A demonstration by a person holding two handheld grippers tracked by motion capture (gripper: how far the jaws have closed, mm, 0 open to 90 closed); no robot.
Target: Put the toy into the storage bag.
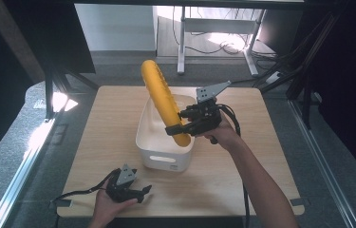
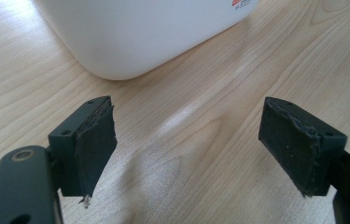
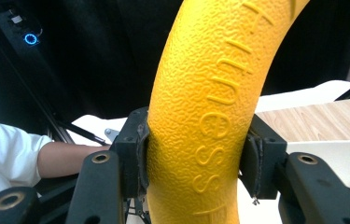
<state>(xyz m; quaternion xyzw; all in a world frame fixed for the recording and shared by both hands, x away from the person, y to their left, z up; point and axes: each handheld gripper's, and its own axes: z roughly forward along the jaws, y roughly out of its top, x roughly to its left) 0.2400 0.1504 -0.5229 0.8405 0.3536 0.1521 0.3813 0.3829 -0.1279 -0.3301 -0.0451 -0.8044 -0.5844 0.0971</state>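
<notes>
Daylight from the high view falls on a wooden table point(image 1: 242, 175) with a white bin point(image 1: 159, 152) near its middle. The right gripper point(image 1: 181, 127) clamps a long yellow foam roller point(image 1: 161, 95) near its lower end, which hangs just over the bin's right rim while the rest leans up and away to the left. The left gripper point(image 1: 143, 191) rests low on the table's near edge, well apart from the bin.

Left gripper view: its jaws stand wide apart with nothing but bare wood between them, and the bin's rounded corner point(image 2: 130, 42) sits just ahead.

Right gripper view: both pads point(image 3: 137, 158) press on the roller's pebbled skin point(image 3: 205, 98), closed firmly on it; a person's sleeve point(image 3: 0, 140) shows behind. Whether the lower tip already touches the bin's floor is hard to tell from here.

The step looks like lowering the roller into the bin. To do it well, bring the tip down inside the rim first, then tilt the long end down gently so the bin does not tip, and hold the grip until the roller rests
</notes>
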